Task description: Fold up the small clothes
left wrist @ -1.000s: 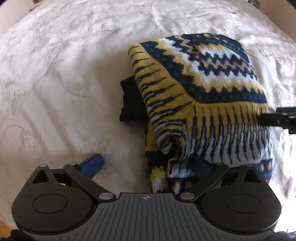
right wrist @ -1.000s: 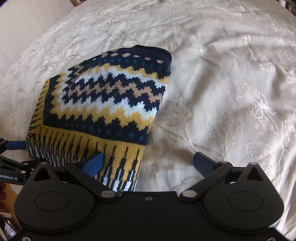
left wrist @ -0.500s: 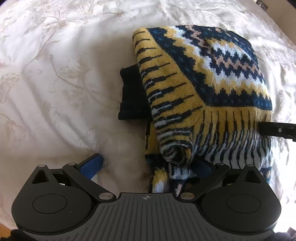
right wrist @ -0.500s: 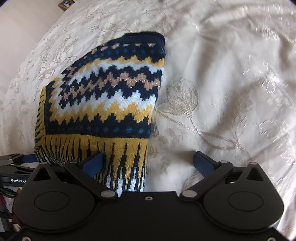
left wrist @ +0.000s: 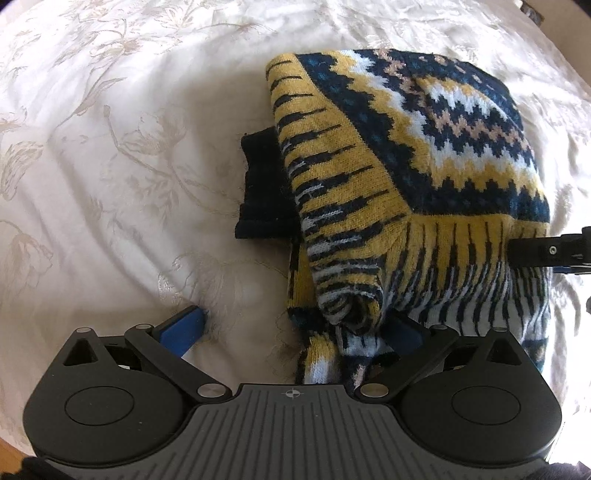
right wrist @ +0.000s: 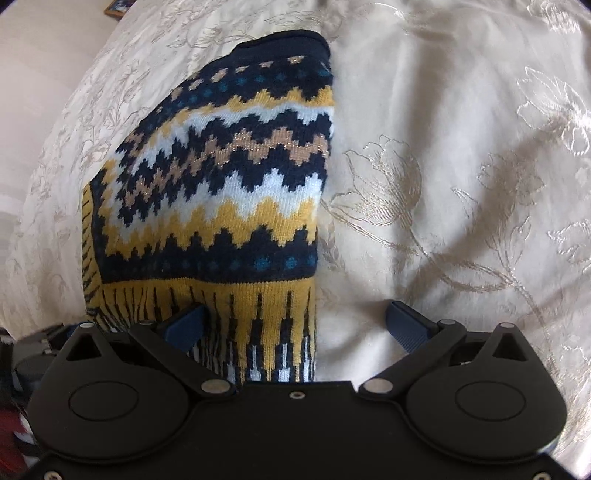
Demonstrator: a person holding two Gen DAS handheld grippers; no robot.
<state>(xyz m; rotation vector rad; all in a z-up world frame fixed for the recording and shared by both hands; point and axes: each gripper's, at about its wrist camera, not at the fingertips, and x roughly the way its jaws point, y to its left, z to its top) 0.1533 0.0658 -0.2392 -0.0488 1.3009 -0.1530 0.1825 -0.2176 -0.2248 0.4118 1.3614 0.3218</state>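
A small knitted sweater (left wrist: pixel 406 177) in navy, yellow and white zigzags lies folded in a thick bundle on the cream bedspread (left wrist: pixel 110 166). A black cuff (left wrist: pixel 262 188) sticks out at its left side. My left gripper (left wrist: pixel 291 328) is open at the bundle's near left corner; its right finger (left wrist: pixel 402 332) is under the rolled edge. My right gripper (right wrist: pixel 295 321) is open at the sweater's (right wrist: pixel 221 184) near right corner, with its left finger (right wrist: pixel 186 326) on the knit and its right finger (right wrist: pixel 410 326) over the bedspread. The right gripper's finger also shows in the left wrist view (left wrist: pixel 546 251).
The cream floral bedspread (right wrist: pixel 461 184) spreads all around the sweater. A pale floor (right wrist: pixel 37 92) and a small framed object (right wrist: pixel 118 5) show beyond the bed's far left edge in the right wrist view.
Both grippers have moved closer to the sweater and lower over its near edge. The sweater bundle has stayed in place. Both jaws stay open.
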